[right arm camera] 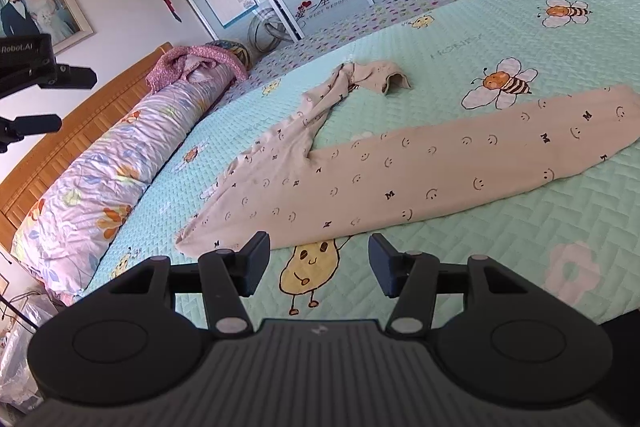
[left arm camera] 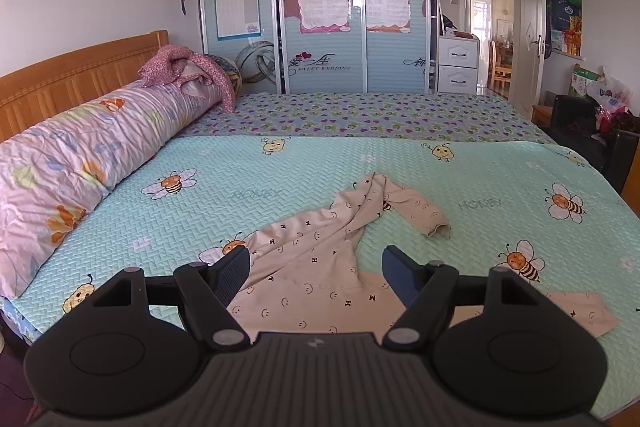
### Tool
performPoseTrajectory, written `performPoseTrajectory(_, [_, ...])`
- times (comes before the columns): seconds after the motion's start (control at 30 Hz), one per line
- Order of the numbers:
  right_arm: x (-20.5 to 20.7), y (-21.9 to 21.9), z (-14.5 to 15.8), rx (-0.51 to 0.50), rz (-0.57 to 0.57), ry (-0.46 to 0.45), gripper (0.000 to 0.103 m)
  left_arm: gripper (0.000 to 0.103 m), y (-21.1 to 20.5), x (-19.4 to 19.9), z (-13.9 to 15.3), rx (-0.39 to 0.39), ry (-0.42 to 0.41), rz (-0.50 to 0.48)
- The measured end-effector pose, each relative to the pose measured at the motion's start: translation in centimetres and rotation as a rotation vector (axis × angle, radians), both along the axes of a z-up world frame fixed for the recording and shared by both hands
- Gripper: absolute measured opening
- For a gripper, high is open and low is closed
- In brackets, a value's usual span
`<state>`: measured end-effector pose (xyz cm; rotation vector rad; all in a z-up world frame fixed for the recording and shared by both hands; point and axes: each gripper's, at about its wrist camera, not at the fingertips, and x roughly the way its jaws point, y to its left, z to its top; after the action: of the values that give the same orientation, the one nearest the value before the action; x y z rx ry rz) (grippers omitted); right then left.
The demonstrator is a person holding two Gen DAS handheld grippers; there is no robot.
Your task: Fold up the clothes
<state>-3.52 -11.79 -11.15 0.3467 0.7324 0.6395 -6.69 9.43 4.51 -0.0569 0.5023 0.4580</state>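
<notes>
Beige trousers (left arm camera: 312,279) printed with smileys lie on the mint bee-pattern bedspread (left arm camera: 500,187). One leg (right arm camera: 520,143) lies flat, stretching to the right. The other leg (right arm camera: 320,107) is twisted and bunched, its cuff (right arm camera: 394,81) turned back at the far end. My left gripper (left arm camera: 317,273) hovers open over the waist end, its fingers either side of the cloth without pressing it. My right gripper (right arm camera: 320,261) is open just short of the trousers' near edge, with only bedspread between its fingers. The left gripper's fingers (right arm camera: 40,123) show at the right wrist view's left edge.
A long rolled quilt (left arm camera: 80,167) lies along the wooden headboard (left arm camera: 60,75), with a pink floral garment (left arm camera: 180,67) on its far end. Sliding wardrobe doors (left arm camera: 320,7) stand behind the bed. A dark chair (left arm camera: 580,123) with bags sits off the right side.
</notes>
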Motion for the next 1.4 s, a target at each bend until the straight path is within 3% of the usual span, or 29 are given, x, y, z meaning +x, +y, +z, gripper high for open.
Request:
performPoseTrajectory(0.4, [0.9, 0.7, -0.7, -0.023, 0.001, 0.028, 0.057, 0.076, 2.4, 1.1, -2.3, -0.043, 0.033, 0.019])
performPoseTrajectory(0.5, [2.2, 0.3, -0.7, -0.023, -0.019, 0.028, 0.057, 0.079, 4.5, 1.7, -4.5, -0.067, 0.049, 0.045])
performPoseTrajectory(0.67, [7.2, -0.4, -0.4, 0.01, -0.078, 0.026, 0.057, 0.079, 9.4, 3.7, -11.3, -0.165, 0.129, 0.107])
performPoseTrajectory(0.9, [19.6, 0.3, -3.6, 0.254, -0.207, 0.223, 0.061, 0.079, 13.4, 6.6, -18.6, -0.27, 0.199, 0.197])
performPoseTrajectory(1.07, [28.9, 2.2, -8.6, 0.479, -0.357, 0.424, 0.063, 0.079, 13.3, 8.4, -20.5, -0.236, 0.188, 0.164])
performPoseTrajectory(1.27, [37.2, 5.4, -14.9, 0.715, -0.55, 0.605, 0.073, 0.079, 13.1, 9.2, -22.5, -0.201, 0.182, 0.129])
performPoseTrajectory(1.3, [38.2, 6.0, -15.2, 0.729, -0.537, 0.593, 0.071, 0.079, 13.0, 9.2, -22.8, -0.197, 0.183, 0.126])
performPoseTrajectory(1.37, [40.3, 7.0, -15.7, 0.754, -0.509, 0.57, 0.051, 0.079, 13.0, 9.2, -23.6, -0.19, 0.202, 0.127])
performPoseTrajectory(1.4, [41.6, 7.1, -15.5, 0.733, -0.467, 0.561, 0.009, 0.079, 13.0, 9.2, -23.9, -0.187, 0.21, 0.126])
